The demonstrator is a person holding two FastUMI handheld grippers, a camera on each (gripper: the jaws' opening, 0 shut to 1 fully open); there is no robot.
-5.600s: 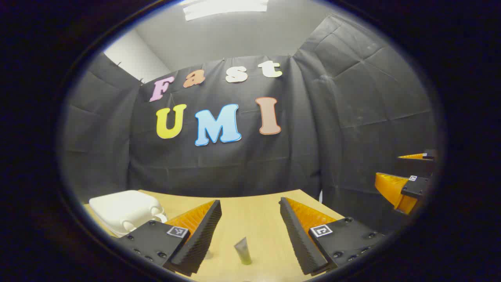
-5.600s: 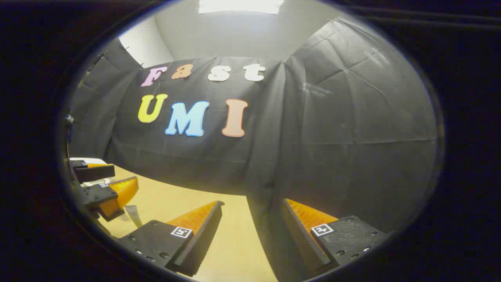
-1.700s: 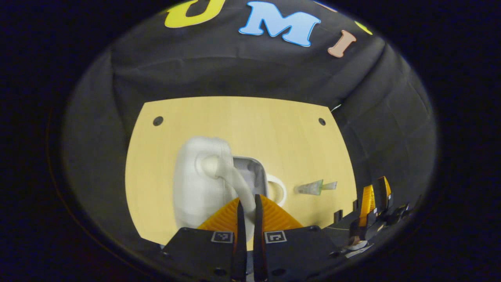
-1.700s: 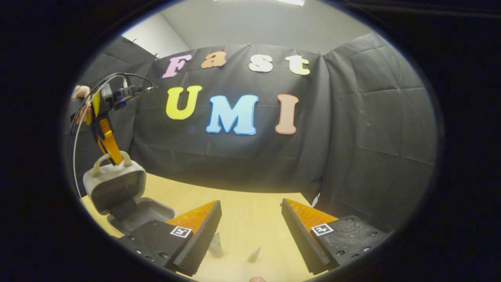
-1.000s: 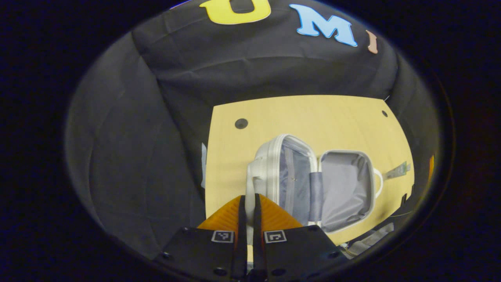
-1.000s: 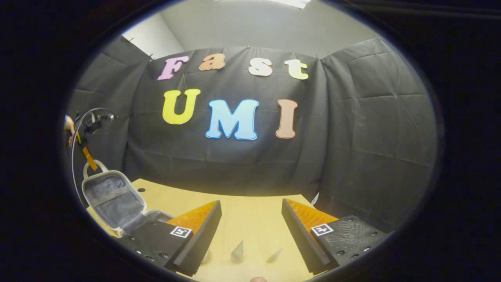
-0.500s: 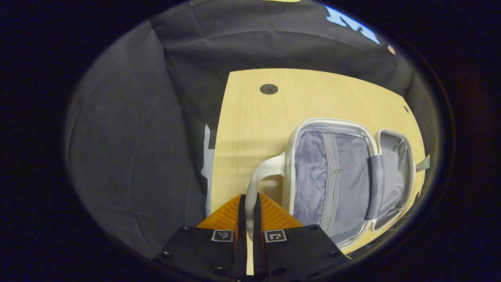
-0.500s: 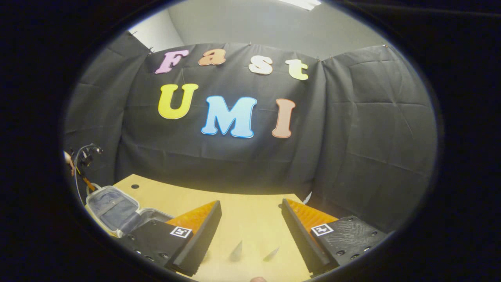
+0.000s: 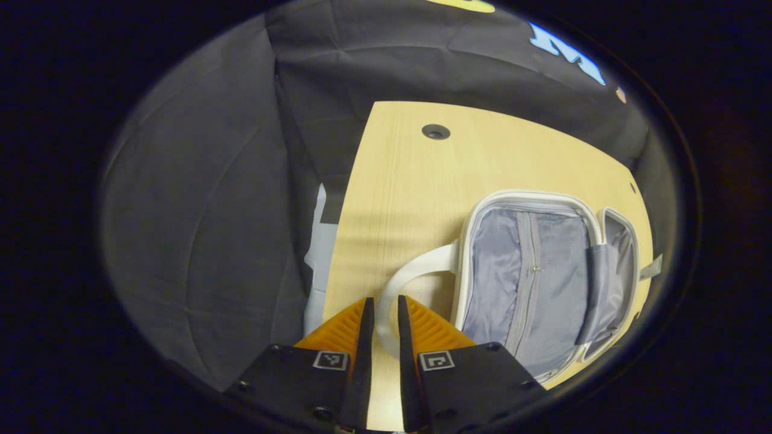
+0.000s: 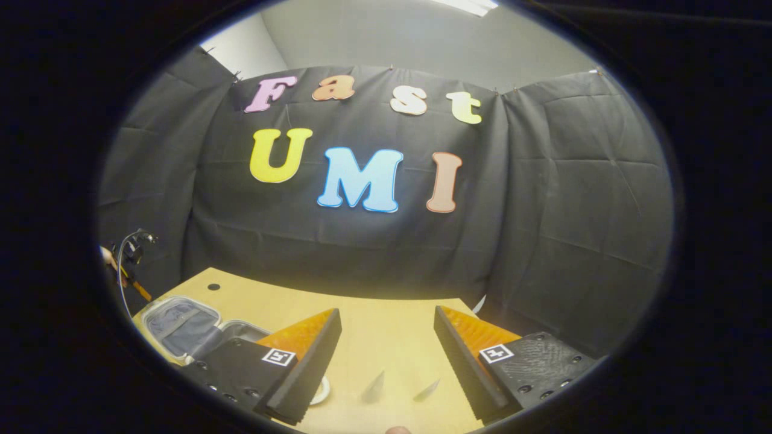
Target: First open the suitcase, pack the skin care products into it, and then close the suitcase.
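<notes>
White hard-shell suitcase [image 9: 543,271] now lies fully open near worktop's left edge; left gripper [image 9: 382,337] fingers have slackened around its handle [image 9: 416,274], probably releasing; right gripper [image 10: 386,355] gapes empty.

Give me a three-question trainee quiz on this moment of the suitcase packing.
1. True or false: the suitcase lies open on the table.
2. What sits between the left gripper fingers? A) tube B) suitcase handle C) nothing
3. Fill in: the right gripper is ____ above two tubes.

Key: 1 true; 2 B; 3 open
</notes>
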